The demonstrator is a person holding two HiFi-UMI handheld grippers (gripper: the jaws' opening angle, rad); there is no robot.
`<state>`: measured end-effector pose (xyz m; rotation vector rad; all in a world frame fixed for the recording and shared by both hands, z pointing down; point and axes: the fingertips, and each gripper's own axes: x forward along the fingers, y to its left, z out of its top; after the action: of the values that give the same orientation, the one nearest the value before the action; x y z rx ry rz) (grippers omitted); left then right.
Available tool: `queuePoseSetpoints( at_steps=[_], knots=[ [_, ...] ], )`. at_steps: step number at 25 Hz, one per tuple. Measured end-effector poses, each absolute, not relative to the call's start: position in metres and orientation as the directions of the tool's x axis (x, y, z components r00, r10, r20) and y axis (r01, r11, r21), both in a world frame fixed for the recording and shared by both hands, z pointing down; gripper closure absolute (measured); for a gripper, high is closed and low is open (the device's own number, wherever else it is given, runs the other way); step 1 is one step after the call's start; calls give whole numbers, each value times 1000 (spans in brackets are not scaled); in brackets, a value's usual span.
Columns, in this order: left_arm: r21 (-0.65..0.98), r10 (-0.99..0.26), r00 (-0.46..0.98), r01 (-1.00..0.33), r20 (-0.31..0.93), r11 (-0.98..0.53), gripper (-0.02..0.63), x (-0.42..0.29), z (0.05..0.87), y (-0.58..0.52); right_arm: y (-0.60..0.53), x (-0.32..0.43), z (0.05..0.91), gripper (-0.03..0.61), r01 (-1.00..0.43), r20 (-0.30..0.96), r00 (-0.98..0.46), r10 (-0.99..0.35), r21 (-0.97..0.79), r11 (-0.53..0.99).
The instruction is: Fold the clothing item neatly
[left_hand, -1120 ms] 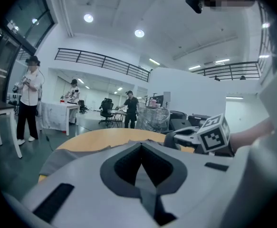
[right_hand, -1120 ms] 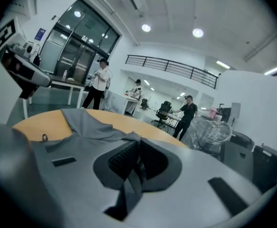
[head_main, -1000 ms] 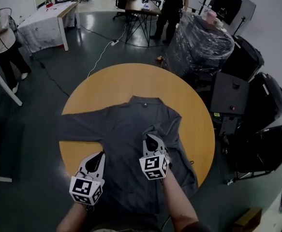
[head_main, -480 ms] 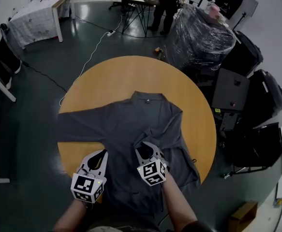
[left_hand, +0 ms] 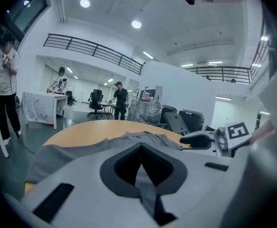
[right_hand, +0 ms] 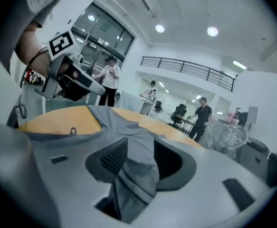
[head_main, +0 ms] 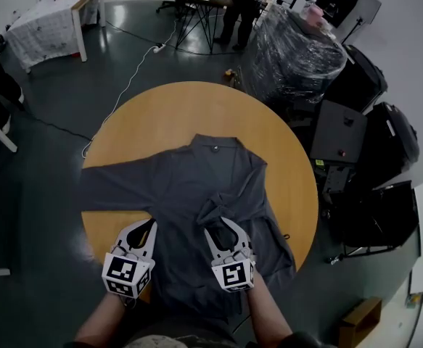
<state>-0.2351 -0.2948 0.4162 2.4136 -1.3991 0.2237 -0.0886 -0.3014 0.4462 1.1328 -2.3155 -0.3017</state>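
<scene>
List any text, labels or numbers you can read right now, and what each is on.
No readable text in any view.
On the marker cubes of the left gripper and right gripper: black-and-white square patterns, no letters or digits.
At the collar of the shirt: a small dark spot, too small to read.
On the black case beside the table: a yellow sticker, too small to read.

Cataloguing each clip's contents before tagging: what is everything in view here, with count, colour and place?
table: 1, orange-brown, round, centre
shirt: 1, grey, spread on the table
plastic-wrapped bundle: 1, clear over dark, beyond the table, right
cases: several, black, floor at right
cloth-covered table: 1, white, far left
person: 1, dark clothes, far back
left gripper: 1, white, shut on the shirt's near edge
right gripper: 1, white, jaws opening, shirt fold between them
</scene>
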Motion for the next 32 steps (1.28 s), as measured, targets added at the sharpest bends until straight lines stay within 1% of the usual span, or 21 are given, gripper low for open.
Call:
queuePoseSetpoints(
  at_steps=[1, 3, 5, 7, 9, 12, 15, 17, 19, 20, 21, 22, 25, 28, 30, 32],
  knots=[
    [212, -810, 504, -863, 301, -458, 606, -235, 415, -295, -297, -88, 438, 430, -655, 341, -514, -787, 436, 617],
    [211, -809, 505, -862, 299, -460, 606, -235, 414, -296, -292, -84, 430, 430, -649, 338, -509, -791, 453, 611],
    [211, -809, 506, -862, 299, -462, 606, -235, 413, -297, -297, -70, 434, 430, -712, 353, -466, -811, 394, 581],
    [211, -807, 508, -861, 299, -464, 606, -236, 412, -297, -311, -49, 449, 431, -796, 392, -396, -831, 305, 523],
    [207, -804, 511, -859, 304, -468, 606, -237, 411, -297, -327, -29, 471, 431, -842, 473, -328, -818, 245, 480],
    [198, -800, 510, -860, 315, -470, 606, -242, 412, -298, -347, -8, 504, 430, -857, 602, -292, -743, 181, 483],
    [198, -803, 502, -865, 322, -462, 606, -249, 416, -300, -357, 1, 530, 430, -843, 701, -309, -643, 110, 526],
    [200, -802, 499, -867, 329, -457, 606, -252, 419, -300, -359, 0, 546, 430, -847, 754, -332, -566, 25, 530],
    [201, -801, 497, -868, 334, -454, 606, -254, 423, -299, -361, 0, 555, 431, -856, 779, -343, -525, -28, 517],
    [203, -802, 496, -868, 333, -453, 606, -255, 423, -299, -362, -1, 553, 448, -856, 779, -339, -528, -23, 516],
    [206, -802, 496, -868, 332, -451, 606, -257, 423, -299, -363, -3, 547, 500, -854, 770, -330, -546, 2, 519],
    [209, -803, 496, -868, 330, -450, 606, -259, 423, -299, -365, -6, 537, 575, -851, 753, -318, -576, 42, 524],
    [220, -806, 494, -869, 326, -443, 606, -267, 425, -301, -375, -23, 498, 577, -823, 675, -315, -667, 156, 547],
    [235, -810, 491, -870, 322, -434, 606, -275, 430, -302, -393, -58, 450, 577, -765, 575, -368, -731, 260, 589],
    [244, -811, 489, -870, 321, -428, 606, -279, 431, -301, -404, -91, 425, 577, -696, 532, -418, -736, 333, 636],
    [250, -811, 488, -870, 323, -424, 606, -283, 432, -298, -412, -127, 414, 576, -602, 521, -467, -714, 404, 688]
  ],
)
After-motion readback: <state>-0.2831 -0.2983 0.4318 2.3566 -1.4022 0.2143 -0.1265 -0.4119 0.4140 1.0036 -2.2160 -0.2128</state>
